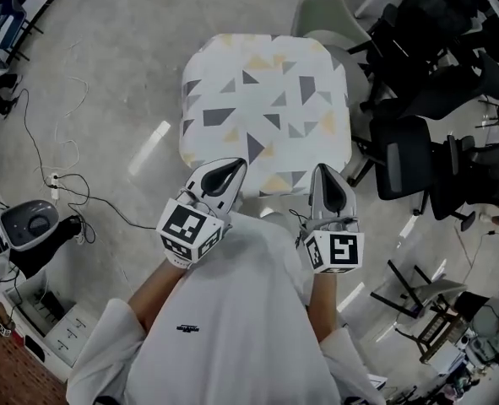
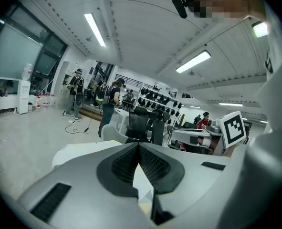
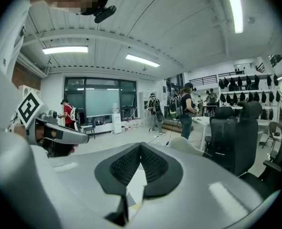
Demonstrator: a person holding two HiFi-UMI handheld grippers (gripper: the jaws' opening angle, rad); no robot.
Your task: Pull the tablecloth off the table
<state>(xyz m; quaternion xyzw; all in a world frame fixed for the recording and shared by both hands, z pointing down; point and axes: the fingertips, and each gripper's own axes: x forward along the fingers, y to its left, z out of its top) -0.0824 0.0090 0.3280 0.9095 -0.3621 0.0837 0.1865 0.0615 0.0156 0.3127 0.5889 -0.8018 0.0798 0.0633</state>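
Nearest the head camera I had the wearer's white long-sleeved shirt (image 1: pixel 224 327), with both forearms reaching forward from it. The left gripper (image 1: pixel 235 165) and the right gripper (image 1: pixel 322 171) were held side by side, each carrying its black-and-white marker cube, left (image 1: pixel 188 230) and right (image 1: pixel 333 251), at the hand end. In the left gripper view (image 2: pixel 139 144) I read the jaws as pressed together at the tips with nothing between them. The right gripper view (image 3: pixel 141 144) gave me the same: tips touching, pinching nothing.

Both sets of tips sat over the near edge of the small square bench. The white tablecloth printed with grey and yellow triangles (image 1: pixel 266 99) lay spread flat over the whole bench top and hung over its sides. I could make out a sliver of that cloth through the gap behind each pair of tips (image 2: pixel 143 180) (image 3: pixel 137 185), below the jaws rather than in them.

Just beyond the bench stood a pale green chair (image 1: pixel 325 15). A cluster of black mesh office chairs (image 1: pixel 418 159) crowded the bench's right side. White cables (image 1: pixel 55 142) trailed over the grey floor (image 1: pixel 114 74) to the left. Farther off, the gripper views showed me people standing in the room (image 2: pixel 113 99) (image 3: pixel 186 101).
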